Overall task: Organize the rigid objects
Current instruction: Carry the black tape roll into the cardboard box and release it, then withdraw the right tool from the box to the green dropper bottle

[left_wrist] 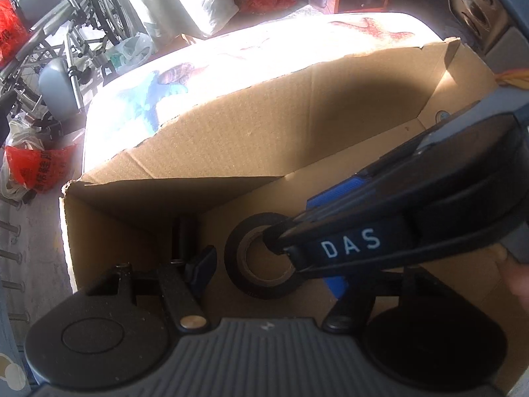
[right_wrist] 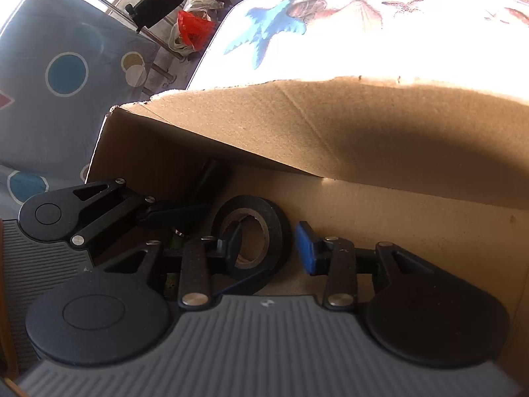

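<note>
My right gripper [right_wrist: 269,248] stands with jaws apart astride the wall of the black tape roll [right_wrist: 251,231], one finger in its core, pads seemingly off it. The roll rests on the cardboard box [right_wrist: 330,125] floor, near the left corner. I judge it best to lift straight out without snagging. My left gripper [left_wrist: 264,264], also apart, hangs empty beside the roll.

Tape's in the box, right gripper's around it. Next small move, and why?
Probably lift the right gripper straight out of the cardboard box. Its jaws stand open: one finger in the hole of the tape roll, the other outside, apart from it. The roll lies on the box floor, so it looks placed.
</note>
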Demonstrator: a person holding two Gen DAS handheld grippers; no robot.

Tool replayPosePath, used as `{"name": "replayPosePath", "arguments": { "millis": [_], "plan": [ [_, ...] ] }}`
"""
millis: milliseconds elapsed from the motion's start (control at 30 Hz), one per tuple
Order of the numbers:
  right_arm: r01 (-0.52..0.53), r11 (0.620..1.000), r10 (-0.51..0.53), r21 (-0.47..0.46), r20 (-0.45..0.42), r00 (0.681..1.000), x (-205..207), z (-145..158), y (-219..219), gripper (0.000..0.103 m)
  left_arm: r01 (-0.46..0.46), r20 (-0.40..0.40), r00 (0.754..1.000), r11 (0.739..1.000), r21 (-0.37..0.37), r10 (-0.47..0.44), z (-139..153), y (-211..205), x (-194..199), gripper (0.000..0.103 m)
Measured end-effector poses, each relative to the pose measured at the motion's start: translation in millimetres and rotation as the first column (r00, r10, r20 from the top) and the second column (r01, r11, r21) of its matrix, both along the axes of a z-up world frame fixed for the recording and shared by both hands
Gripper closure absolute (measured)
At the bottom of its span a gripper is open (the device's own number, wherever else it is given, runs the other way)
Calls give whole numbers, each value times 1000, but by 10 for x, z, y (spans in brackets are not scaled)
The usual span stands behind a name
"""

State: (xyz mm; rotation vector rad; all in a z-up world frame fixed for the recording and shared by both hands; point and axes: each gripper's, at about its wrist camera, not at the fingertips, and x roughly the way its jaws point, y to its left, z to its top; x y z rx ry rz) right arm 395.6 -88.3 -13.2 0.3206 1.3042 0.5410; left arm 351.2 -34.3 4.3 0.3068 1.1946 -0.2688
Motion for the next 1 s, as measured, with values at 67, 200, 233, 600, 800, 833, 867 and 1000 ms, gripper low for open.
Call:
{"name": "replayPosePath", "arguments": {
  "millis": [67,200,233,600,800,833,867,1000],
  "plan": [
    [16,1000,-17,20,30,999,-75,147,-89,63,-6,30,1000,1000,-17,6,124,13,-76,31],
    [42,996,-52,80,130,990,-362,602,-320,63,-6,120,993,997,-80,16,511,48,-376,28],
    [47,995,-61,94,159,985,-459,717,-381,62,-3,144,989,995,-99,17,611,57,-476,27],
    [185,970,-240,155,533,812,-2609,1610,-1184,23,129,362,932,923,-363,12,1140,88,-2147,7],
    [320,942,-317,102,585,746,-3487,1303,-1192,1,157,344,939,889,-430,1,803,-4,-2698,7],
    [334,939,-314,79,589,745,-3582,1255,-1162,1,149,352,936,895,-421,10,737,-35,-2755,7],
    [348,936,-307,48,595,743,-3642,1213,-1121,1,145,358,934,899,-413,13,693,-66,-2811,7],
    [373,924,-239,-85,633,736,-3764,1083,-918,1,145,365,931,912,-384,5,506,-195,-3000,7]
  ]
}}
